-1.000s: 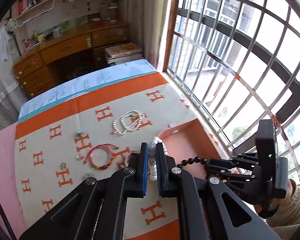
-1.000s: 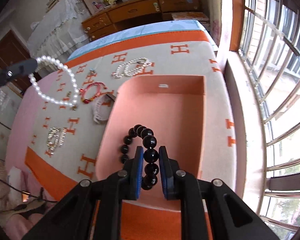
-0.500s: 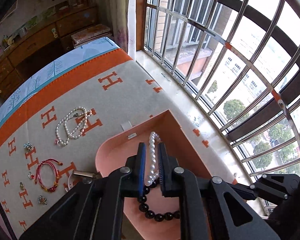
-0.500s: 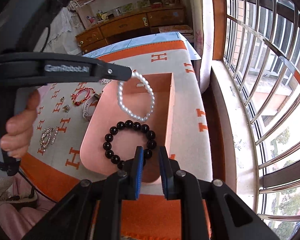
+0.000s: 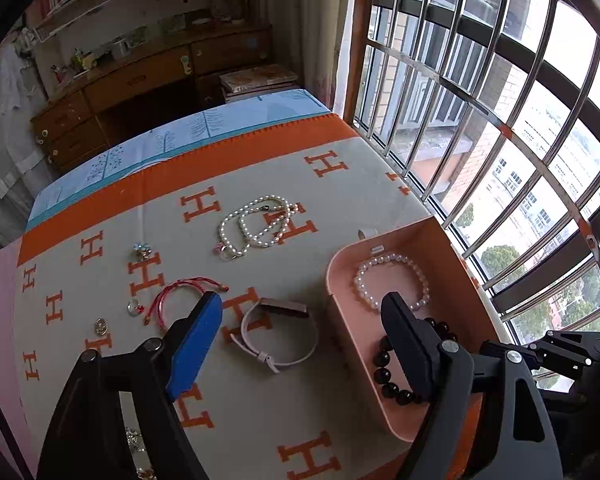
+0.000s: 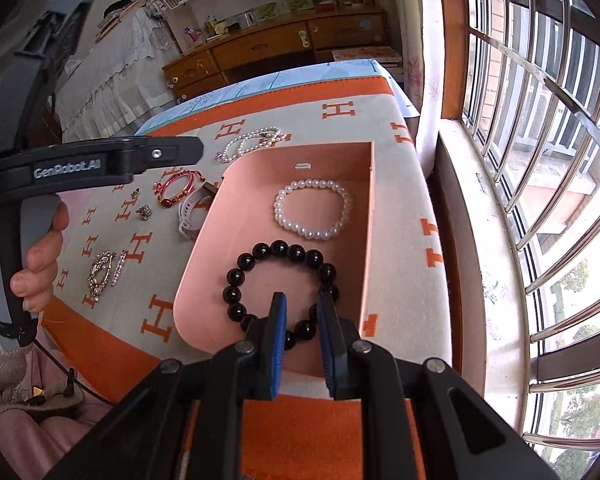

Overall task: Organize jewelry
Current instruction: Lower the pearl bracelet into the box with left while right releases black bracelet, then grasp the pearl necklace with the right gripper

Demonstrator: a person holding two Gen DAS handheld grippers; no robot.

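A pink tray (image 6: pixel 236 184) (image 5: pixel 336 280) lies on the orange-and-cream H-patterned cloth by the window. Inside it lie a white pearl bracelet (image 6: pixel 311 208) (image 5: pixel 392 280) and a black bead bracelet (image 6: pixel 280 280) (image 5: pixel 396 364). My left gripper (image 5: pixel 300 312) is wide open and empty, above the cloth at the tray's left edge. My right gripper (image 6: pixel 302 306) is slightly open and empty, just above the near side of the black bracelet. On the cloth lie a pearl necklace (image 5: pixel 256 224), a red cord bracelet (image 5: pixel 180 300) and a pale pink watch (image 5: pixel 276 336).
Small earrings and charms (image 5: pixel 140 252) and a rhinestone piece (image 6: pixel 102 270) lie on the cloth's left part. A barred window (image 5: pixel 500 120) runs along the right, with a sill (image 6: pixel 480 240) beside the tray. A wooden dresser (image 5: pixel 148 80) stands behind.
My left gripper opened and let the pearl bracelet drop into the tray, then drew back left. My right gripper had let go of the black bracelet and now hovers over it, slightly open.
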